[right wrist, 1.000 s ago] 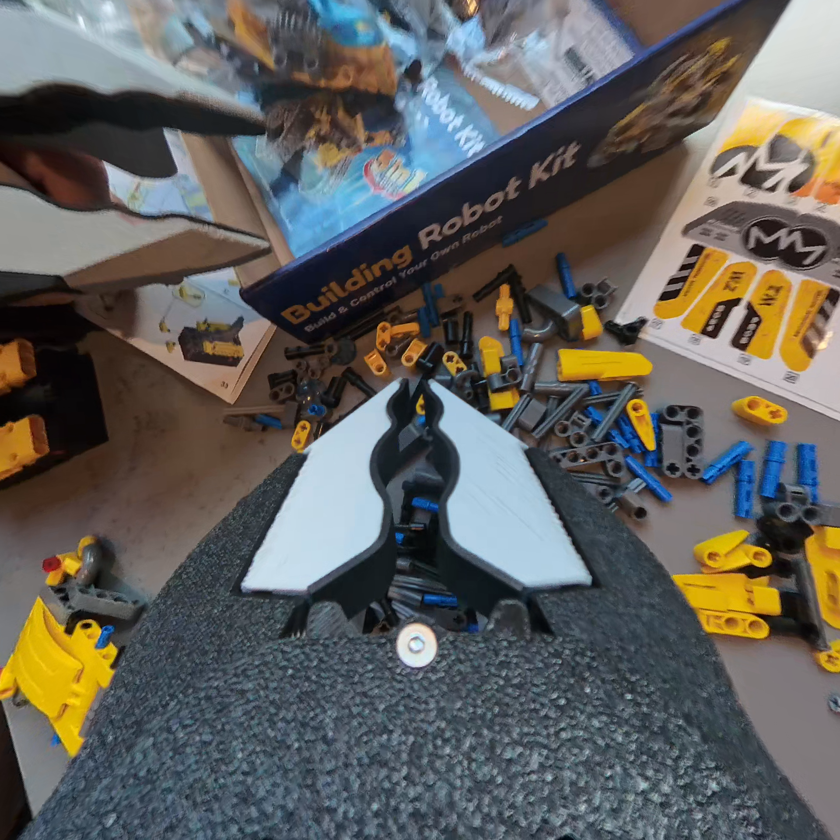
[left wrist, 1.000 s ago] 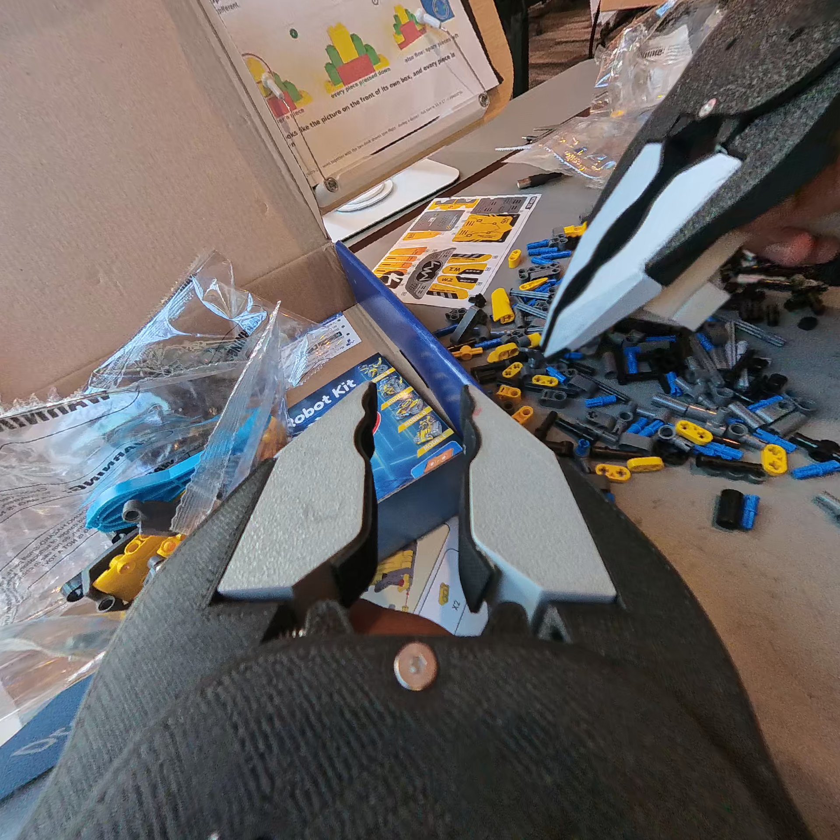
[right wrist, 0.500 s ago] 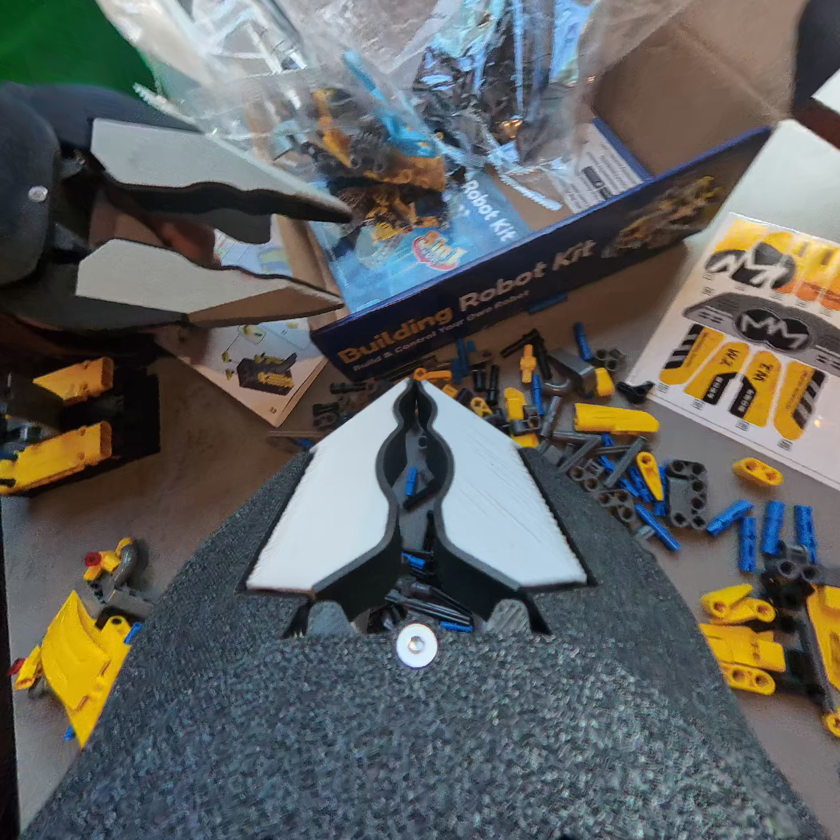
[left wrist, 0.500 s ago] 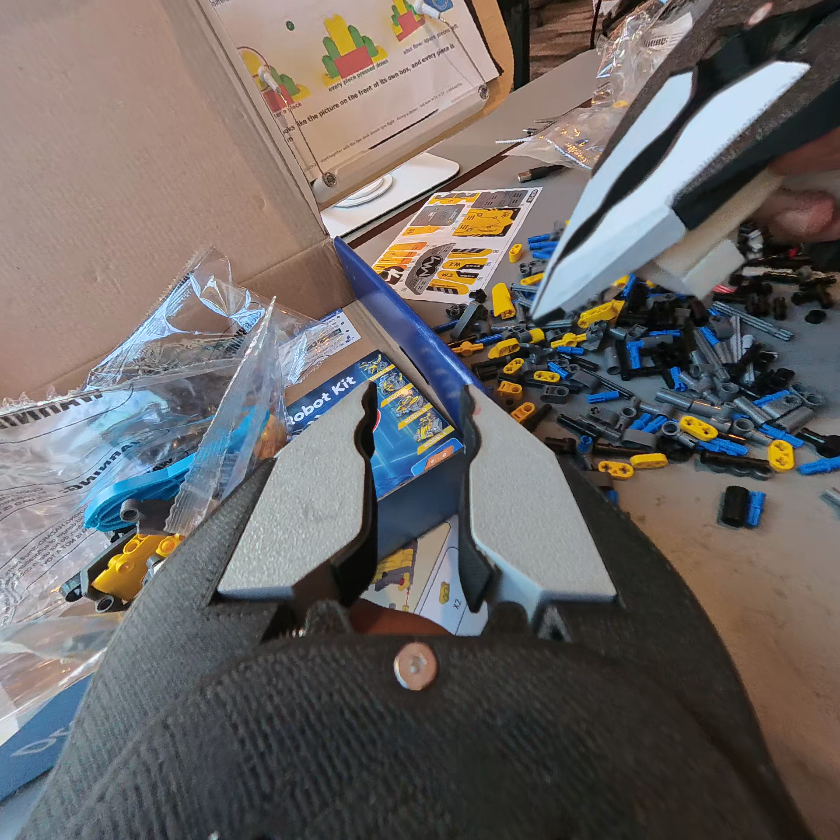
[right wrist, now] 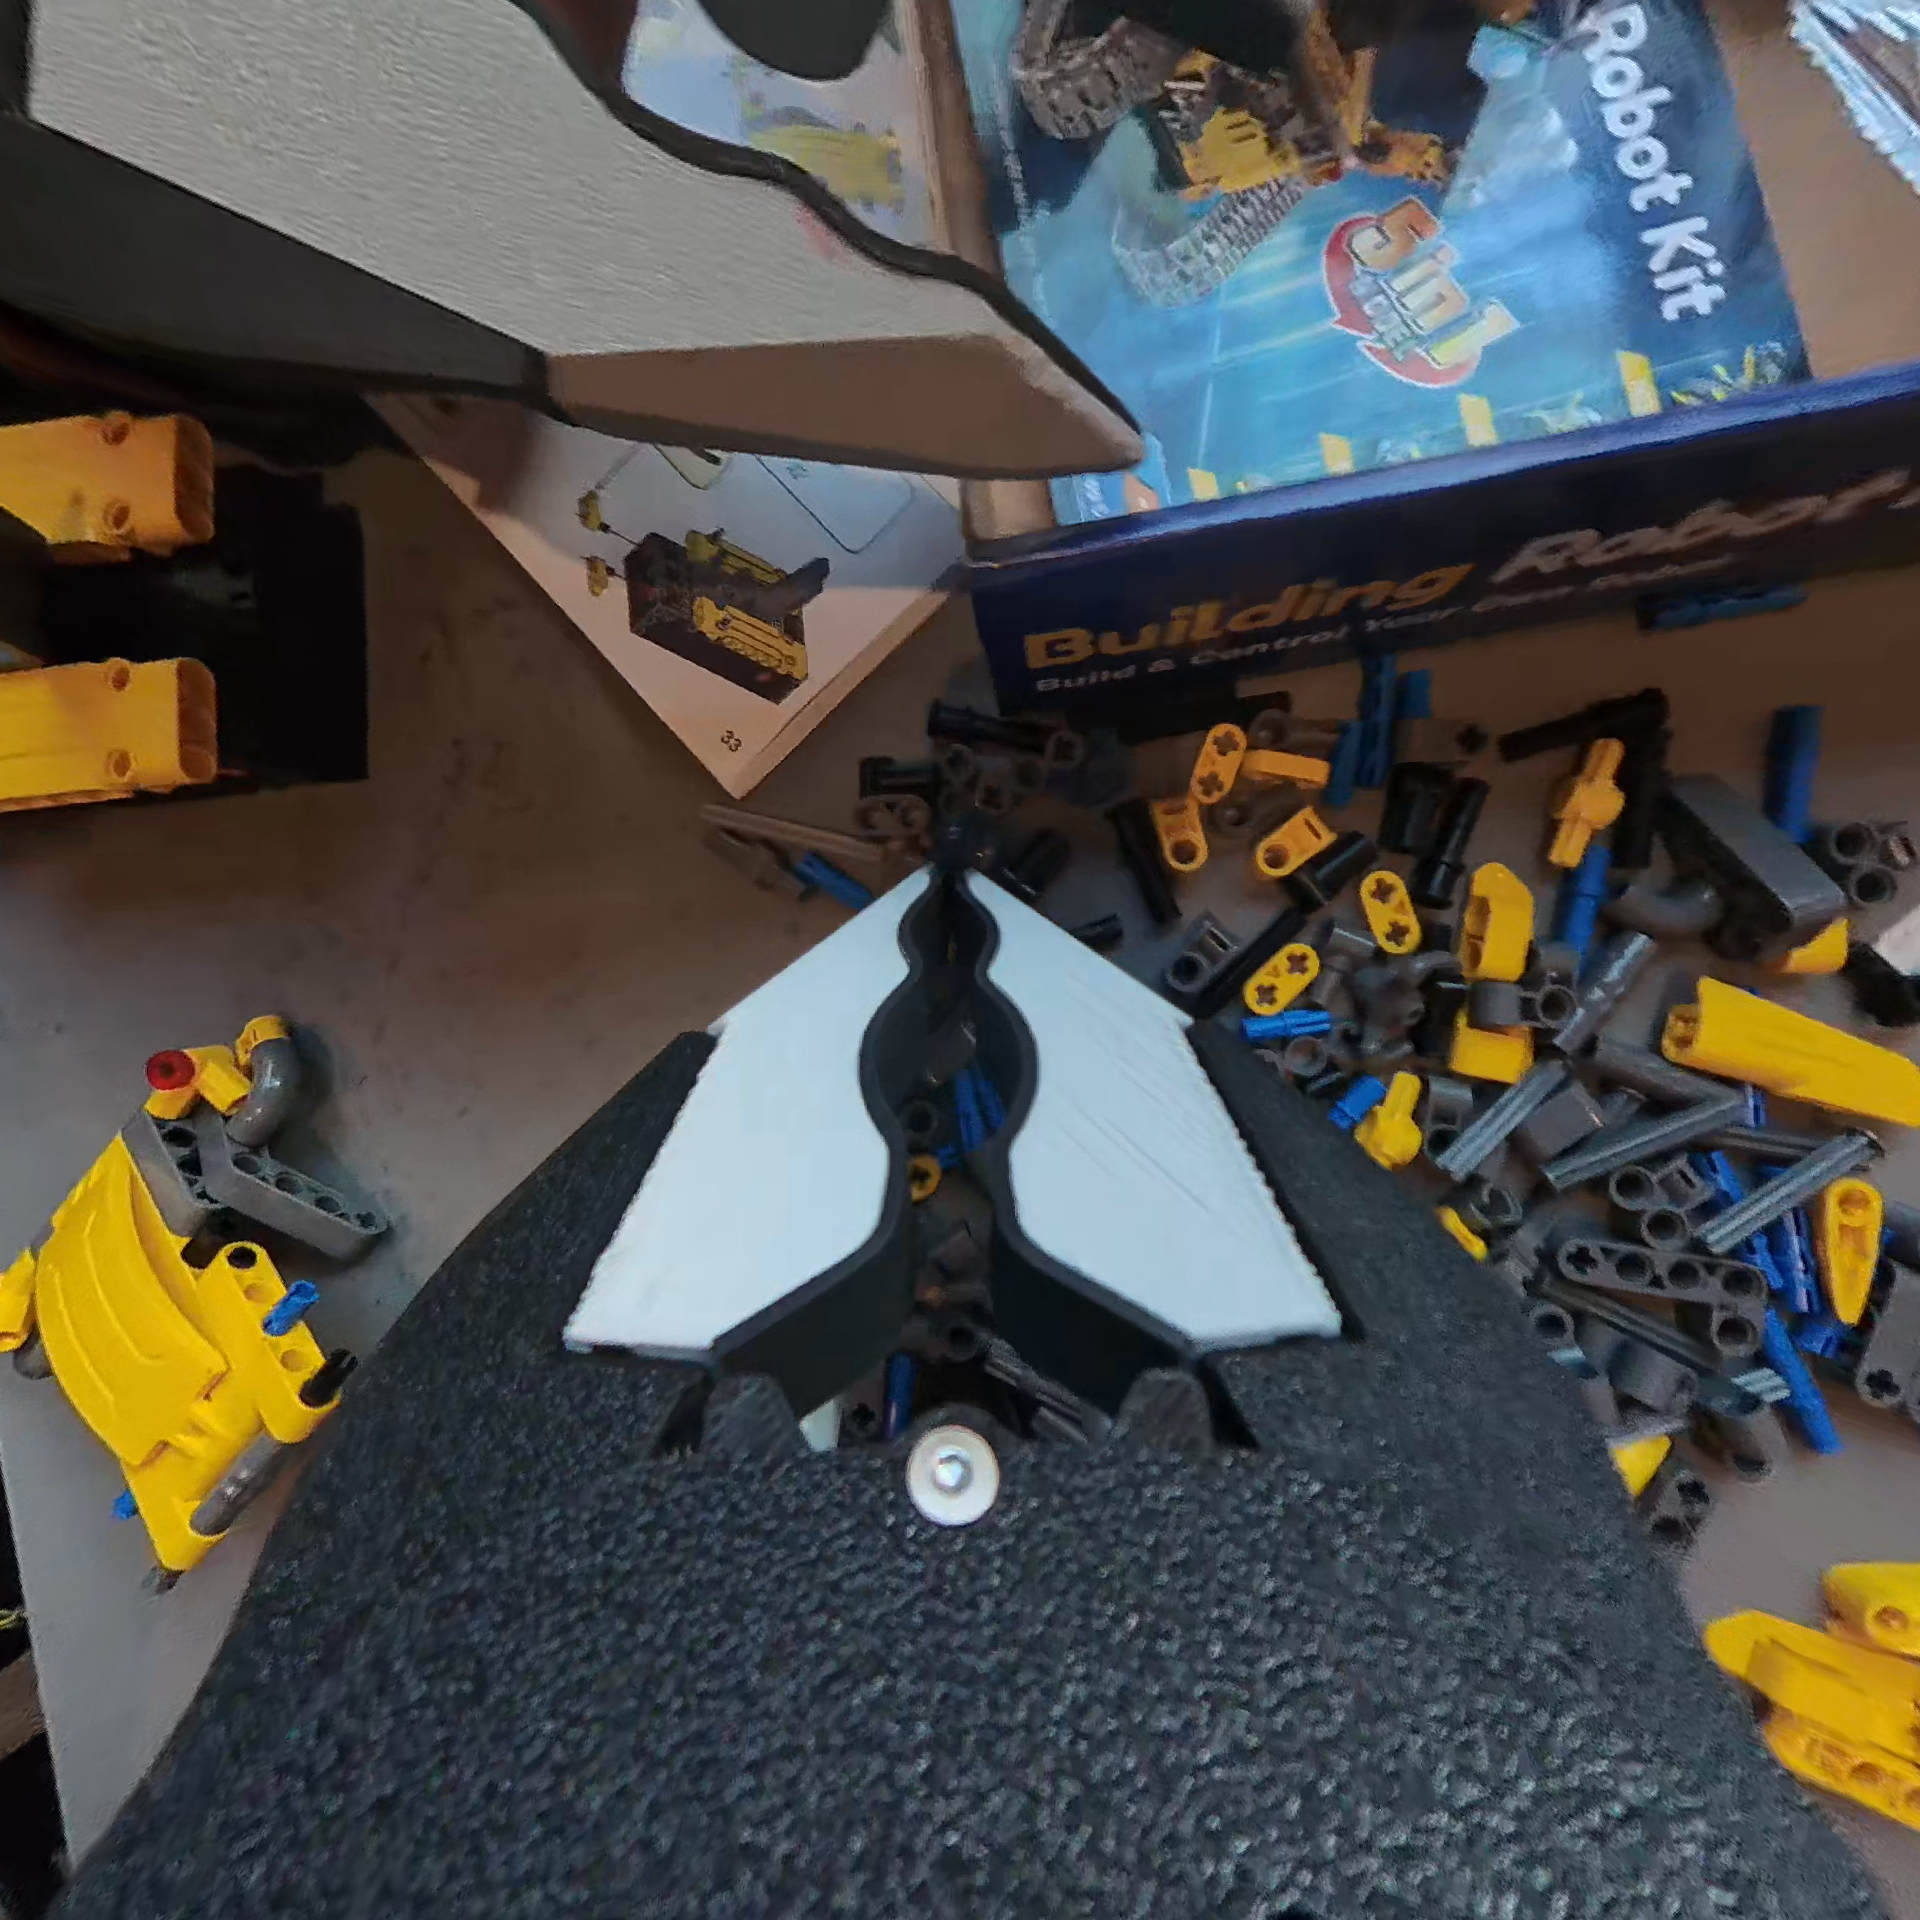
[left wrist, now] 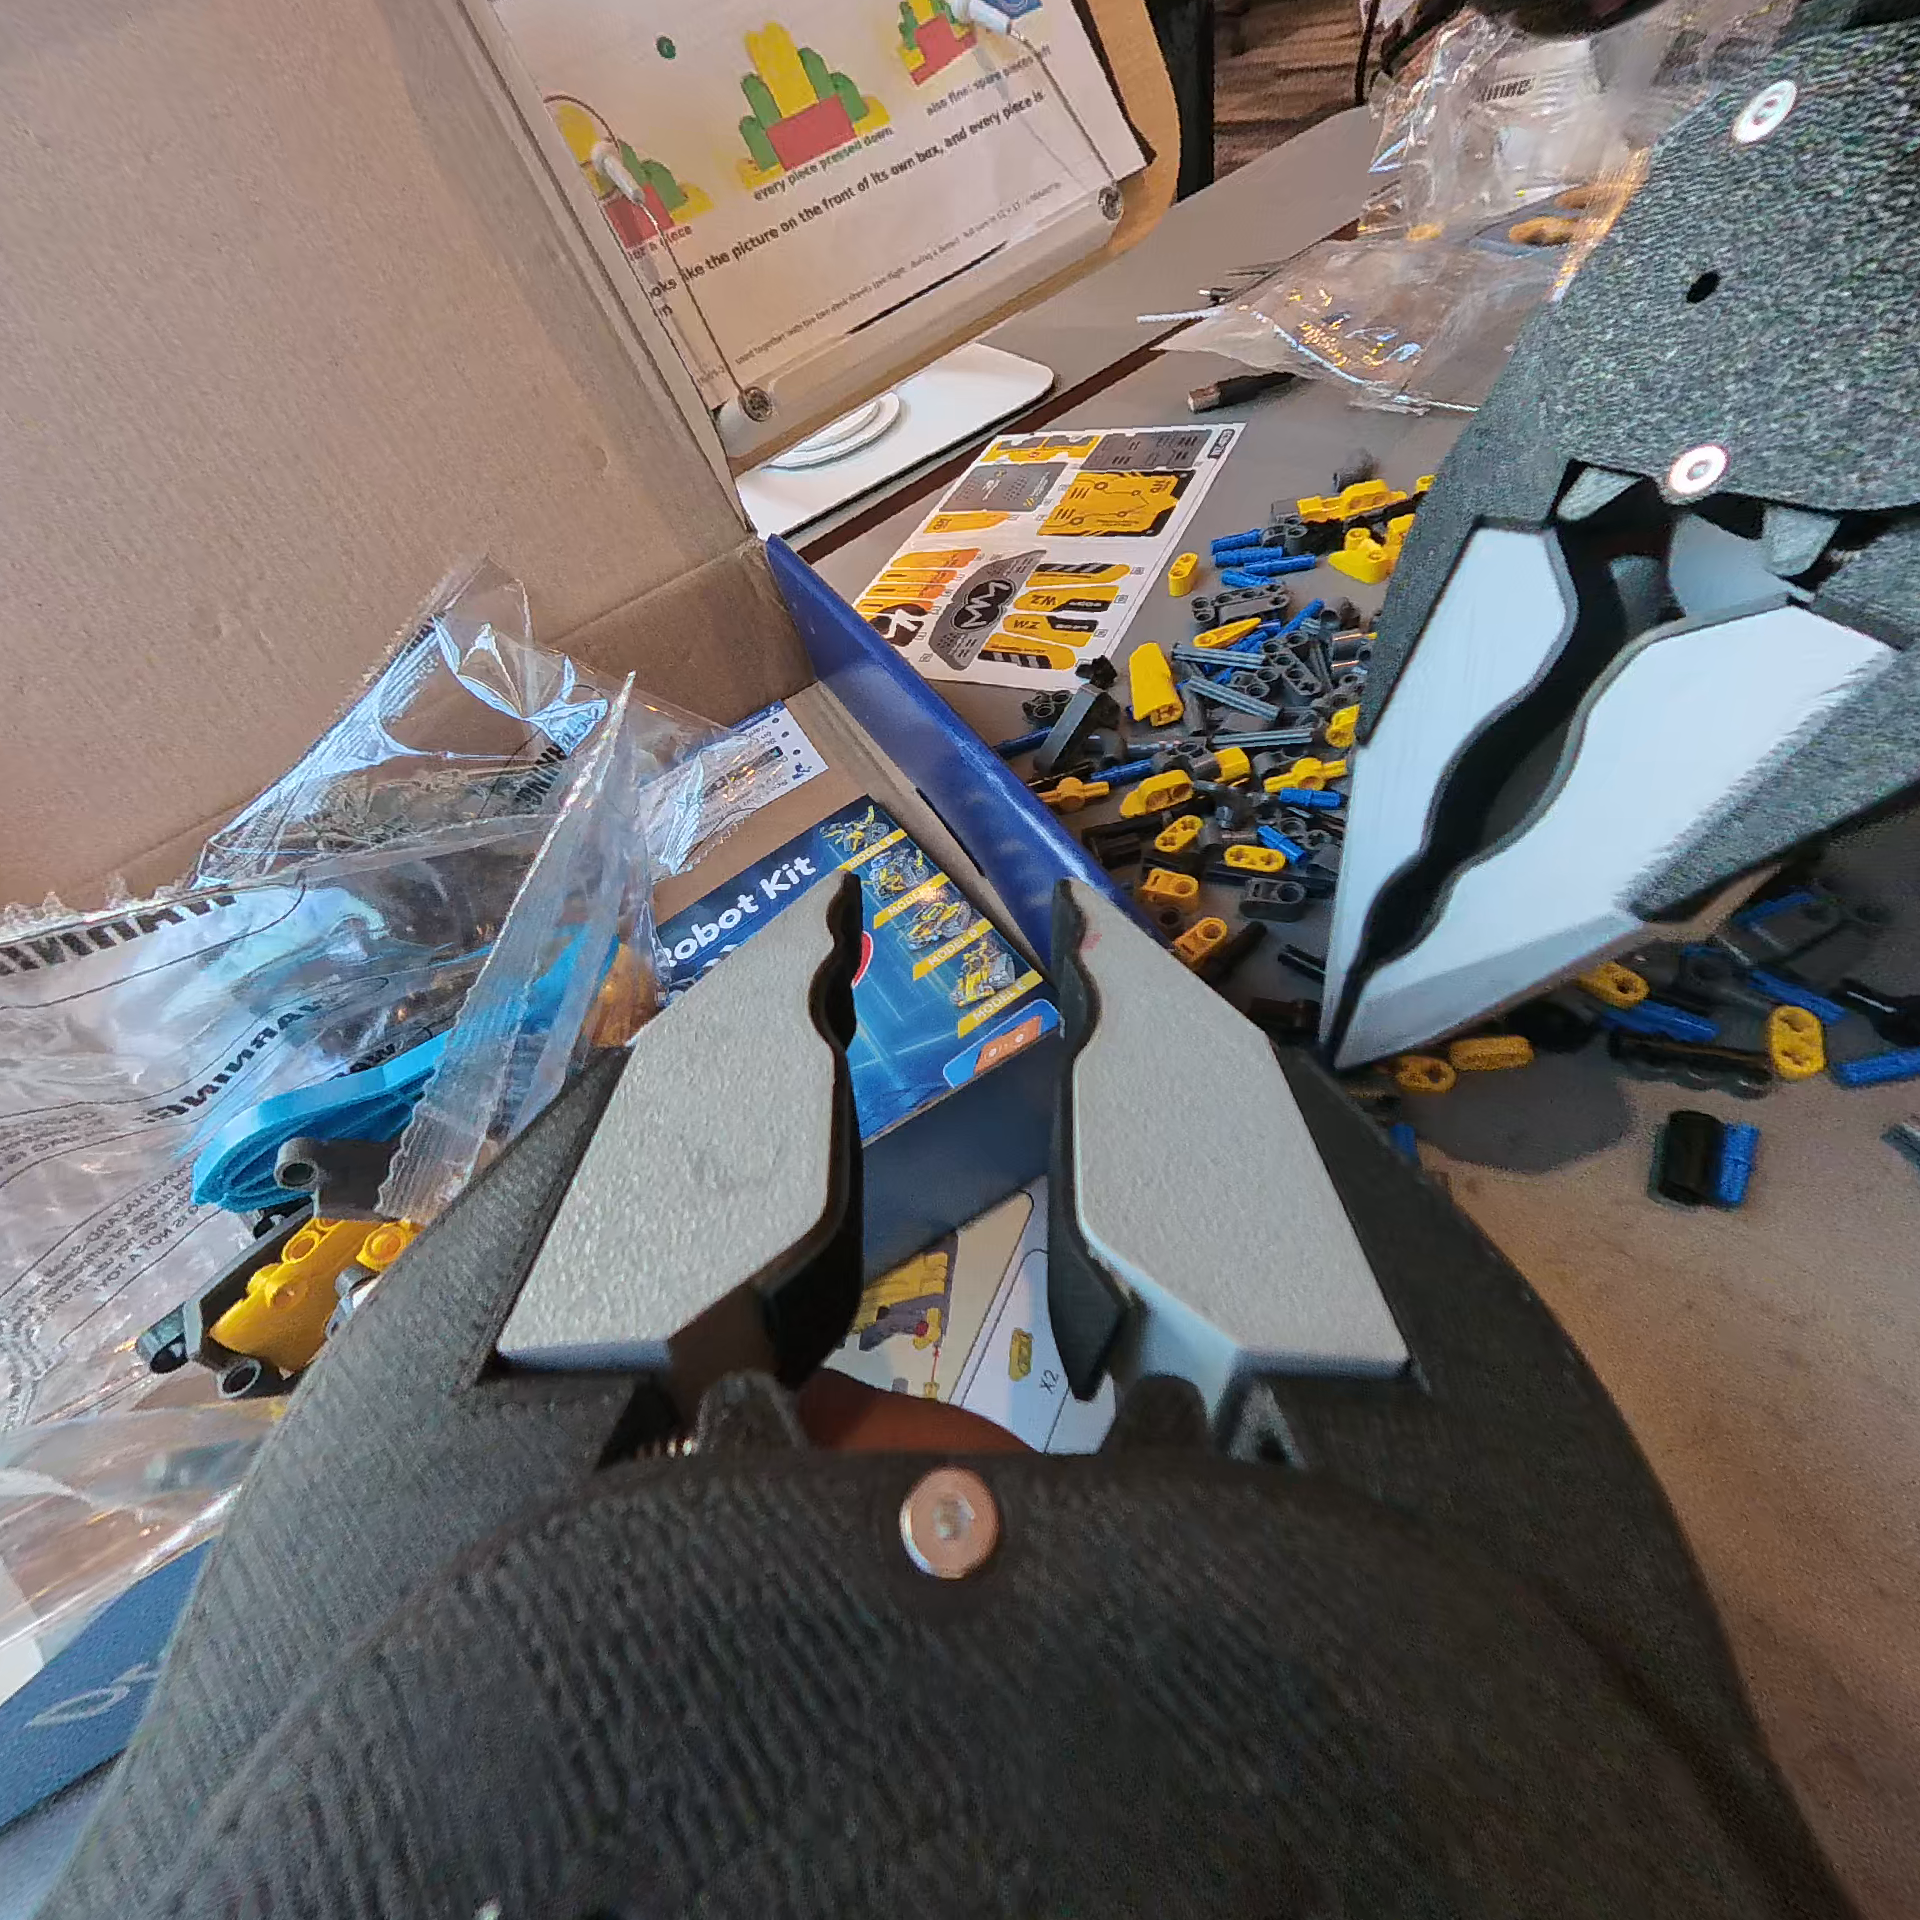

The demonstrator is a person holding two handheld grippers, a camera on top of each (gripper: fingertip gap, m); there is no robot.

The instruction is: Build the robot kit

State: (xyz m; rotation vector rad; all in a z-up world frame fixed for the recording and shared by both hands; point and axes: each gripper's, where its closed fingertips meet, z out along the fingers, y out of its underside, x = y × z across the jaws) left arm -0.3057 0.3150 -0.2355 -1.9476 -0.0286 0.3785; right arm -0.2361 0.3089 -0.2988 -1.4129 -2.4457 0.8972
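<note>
Tabletop (right wrist: 499,883): grey, carrying everything here.
Kit box (left wrist: 935,748): open blue cardboard box at the left, lid flap upright; light, stiff walls.
Plastic bags (left wrist: 343,883): clear, crinkly and slippery, lying in the box with blue and yellow parts inside.
Sticker sheet (left wrist: 1049,561): flat on the far tabletop, beyond the pile.
Instruction booklet (right wrist: 727,613): thin paper, partly under the box's near corner.
Loose parts pile (right wrist: 1507,1018): small hard plastic pins, beams and connectors, light and easily scattered; best pinched across their narrow sides.
Left gripper (left wrist: 956,914): jaws moderately apart, empty, above the box's near corner.
Right gripper (right wrist: 951,883): jaws nearly closed, tips at the pile's near-left edge; whether a piece is pinched, I cannot tell.
</note>
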